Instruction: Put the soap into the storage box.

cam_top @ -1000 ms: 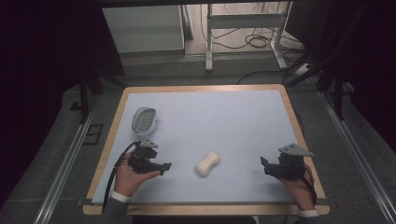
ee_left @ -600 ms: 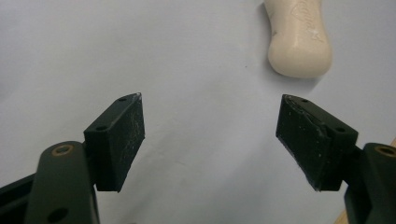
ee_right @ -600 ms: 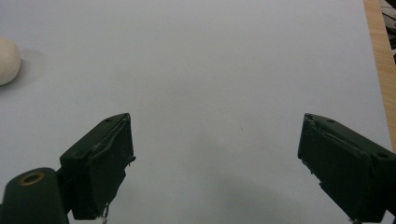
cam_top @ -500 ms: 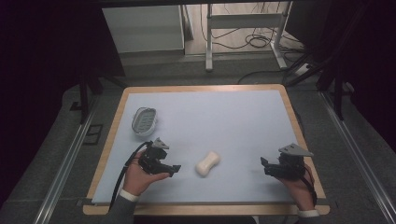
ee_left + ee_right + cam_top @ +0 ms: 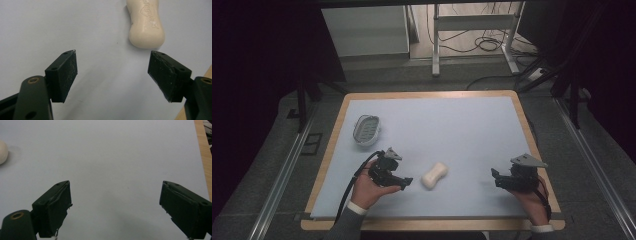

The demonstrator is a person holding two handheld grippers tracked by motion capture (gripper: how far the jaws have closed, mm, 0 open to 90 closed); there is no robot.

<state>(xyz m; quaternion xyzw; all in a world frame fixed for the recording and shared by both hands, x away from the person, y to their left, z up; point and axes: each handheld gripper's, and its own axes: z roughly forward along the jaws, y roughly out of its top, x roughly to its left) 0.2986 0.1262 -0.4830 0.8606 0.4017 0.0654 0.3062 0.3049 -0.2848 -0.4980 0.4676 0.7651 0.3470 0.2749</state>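
A cream bar of soap [image 5: 435, 175] lies on the pale blue mat, near the front middle. My left gripper [image 5: 406, 181] is just left of it, open, jaws pointing at the soap with a small gap between. In the left gripper view the soap [image 5: 145, 23] lies ahead and a little right of the space between the wide-apart jaws [image 5: 113, 75]. My right gripper [image 5: 496, 179] rests at the front right, open and holding nothing. The right gripper view has bare mat between its jaws [image 5: 115, 206] and the soap's edge [image 5: 3, 152] at far left.
A grey soap dish [image 5: 366, 129] sits on the mat at the left, behind my left hand. The wooden table rim [image 5: 427, 94] frames the mat. Beyond the table are a metal stand's legs [image 5: 472, 37] and cables on the floor.
My left gripper has moved right and slightly forward, closing in on the soap. The right gripper and the soap have stayed where they were.
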